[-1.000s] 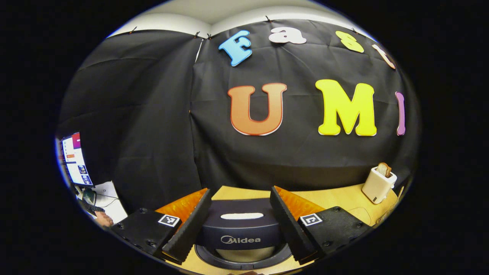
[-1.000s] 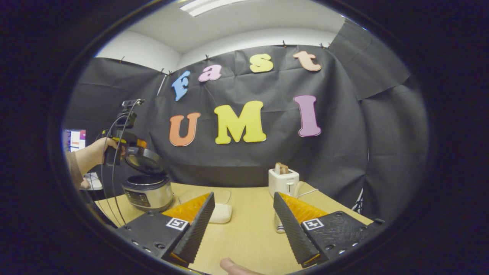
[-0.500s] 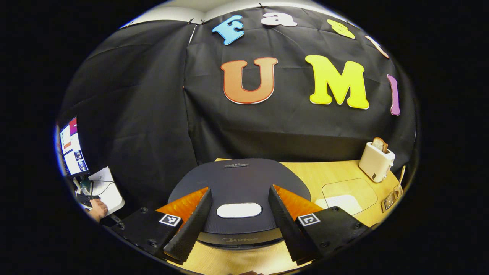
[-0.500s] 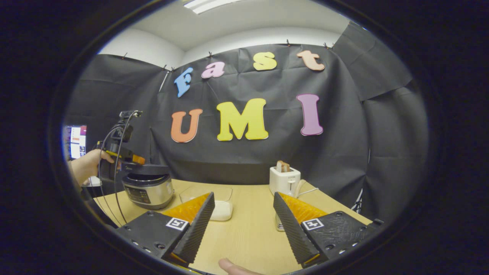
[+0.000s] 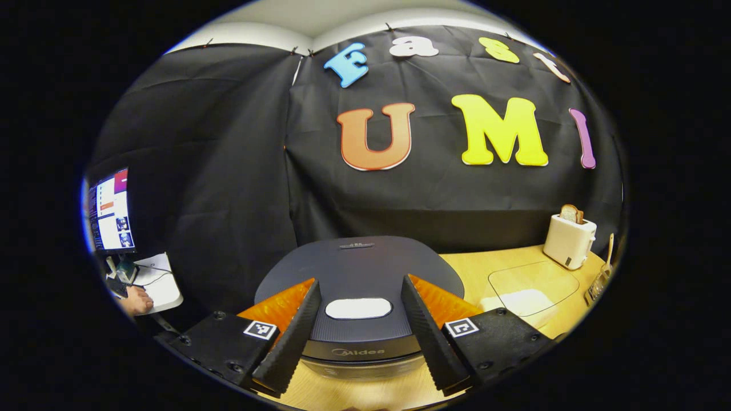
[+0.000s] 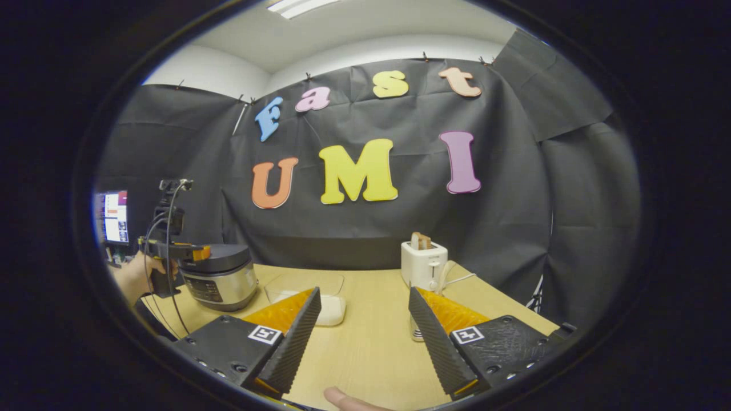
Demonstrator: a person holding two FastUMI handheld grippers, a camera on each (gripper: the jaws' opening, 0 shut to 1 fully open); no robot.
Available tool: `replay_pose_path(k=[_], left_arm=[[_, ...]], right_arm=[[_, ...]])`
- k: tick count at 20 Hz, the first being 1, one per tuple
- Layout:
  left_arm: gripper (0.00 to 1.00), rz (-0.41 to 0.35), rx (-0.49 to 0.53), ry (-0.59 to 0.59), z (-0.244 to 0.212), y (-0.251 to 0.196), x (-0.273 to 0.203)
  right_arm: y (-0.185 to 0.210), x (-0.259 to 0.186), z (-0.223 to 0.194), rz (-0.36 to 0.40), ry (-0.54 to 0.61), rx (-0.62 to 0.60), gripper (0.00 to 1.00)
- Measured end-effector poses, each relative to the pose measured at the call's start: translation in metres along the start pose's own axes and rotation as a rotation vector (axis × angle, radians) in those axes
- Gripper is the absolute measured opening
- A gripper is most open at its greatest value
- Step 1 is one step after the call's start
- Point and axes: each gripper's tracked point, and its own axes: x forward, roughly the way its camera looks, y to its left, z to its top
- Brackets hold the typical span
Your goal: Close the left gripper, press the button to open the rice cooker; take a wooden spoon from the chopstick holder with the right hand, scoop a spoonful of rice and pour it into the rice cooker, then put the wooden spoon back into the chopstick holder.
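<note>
The dark rice cooker (image 5: pixel 360 268) stands with its lid down. Its white oval button (image 5: pixel 358 308) lies between the fingers of my left gripper (image 5: pixel 360 281), which is open and hovers just over the lid's front. In the right gripper view the same cooker (image 6: pixel 223 277) sits at the table's left, with a hand holding the left gripper (image 6: pixel 171 251) against its lid. My right gripper (image 6: pixel 364 291) is open and holds nothing above the table. A clear container of rice (image 6: pixel 328 299) lies ahead of it. The chopstick holder (image 6: pixel 416 332) is mostly hidden behind the right finger.
A white toaster (image 6: pixel 424 264) with bread stands at the back of the wooden table (image 6: pixel 371 354). In the left gripper view the rice container (image 5: pixel 528 285), toaster (image 5: pixel 568 240) and a holder with a wooden handle (image 5: pixel 601 277) sit to the right. A monitor (image 5: pixel 108 211) is at far left.
The cooker's lid, raised a second ago, has come down shut under the left gripper, which moved down with it. The right gripper has barely moved.
</note>
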Motion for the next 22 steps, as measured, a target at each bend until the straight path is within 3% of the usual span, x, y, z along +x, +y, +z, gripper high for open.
replay_pose_path(k=[8,11,12,13,14,15,17,22], left_arm=[[0.89,0.031,0.011,-0.090,-0.002,0.000,-0.001],[0.87,0.040,0.005,-0.062,-0.002,-0.003,-0.007],[0.88,0.026,-0.002,-0.061,0.001,-0.009,-0.011],[0.94,0.018,0.004,-0.070,0.008,-0.015,-0.017],[0.82,0.025,0.021,-0.088,0.016,-0.015,-0.024],[0.92,0.036,0.038,-0.099,0.025,-0.014,-0.034],[1.00,0.042,0.050,-0.111,0.039,-0.020,-0.057],[1.00,-0.022,-0.005,-0.170,0.065,-0.044,-0.129]], right_arm=[[0.013,-0.004,0.000,0.042,-0.003,-0.006,0.93],[0.013,-0.001,-0.004,0.038,0.007,-0.003,0.92],[0.012,0.001,-0.006,0.032,0.015,-0.002,0.92],[0.009,0.003,-0.006,0.023,0.022,-0.001,0.92],[0.008,0.004,-0.006,0.015,0.026,0.000,0.92],[0.005,0.003,-0.005,0.005,0.028,0.001,0.92],[-0.001,0.003,-0.001,-0.016,0.029,0.005,0.92],[-0.012,-0.014,0.018,-0.048,0.013,0.033,0.92]])
